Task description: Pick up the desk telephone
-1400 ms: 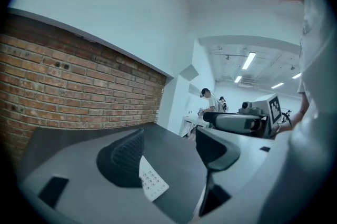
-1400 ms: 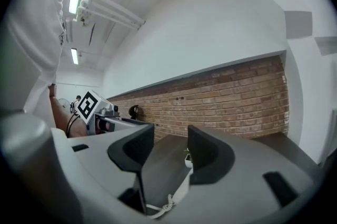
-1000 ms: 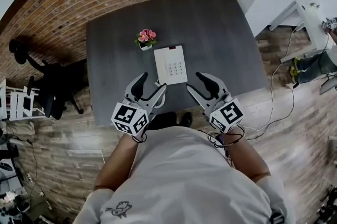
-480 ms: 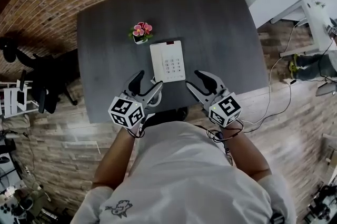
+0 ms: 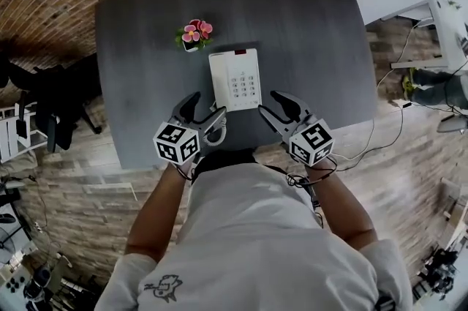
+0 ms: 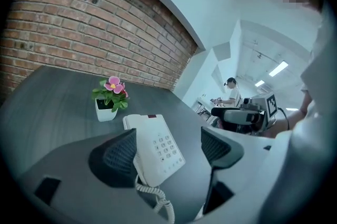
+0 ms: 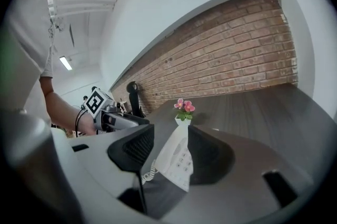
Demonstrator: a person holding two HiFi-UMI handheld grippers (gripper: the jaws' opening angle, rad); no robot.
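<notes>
On the dark table [image 5: 307, 24]: telephone [image 5: 235, 79] awaiting pickup

It lies near the front edge; probably light, stiff, smooth plastic, best clamped across its long sides. Flanking its near end, the left gripper [image 5: 205, 106], jaws just opening, and the right gripper [image 5: 272, 103] stand spread, empty.

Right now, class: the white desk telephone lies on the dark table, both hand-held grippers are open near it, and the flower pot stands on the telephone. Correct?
No. The flower pot stands on the table, beyond the desk telephone and apart from it; the head view shows this. The rest holds.
</notes>
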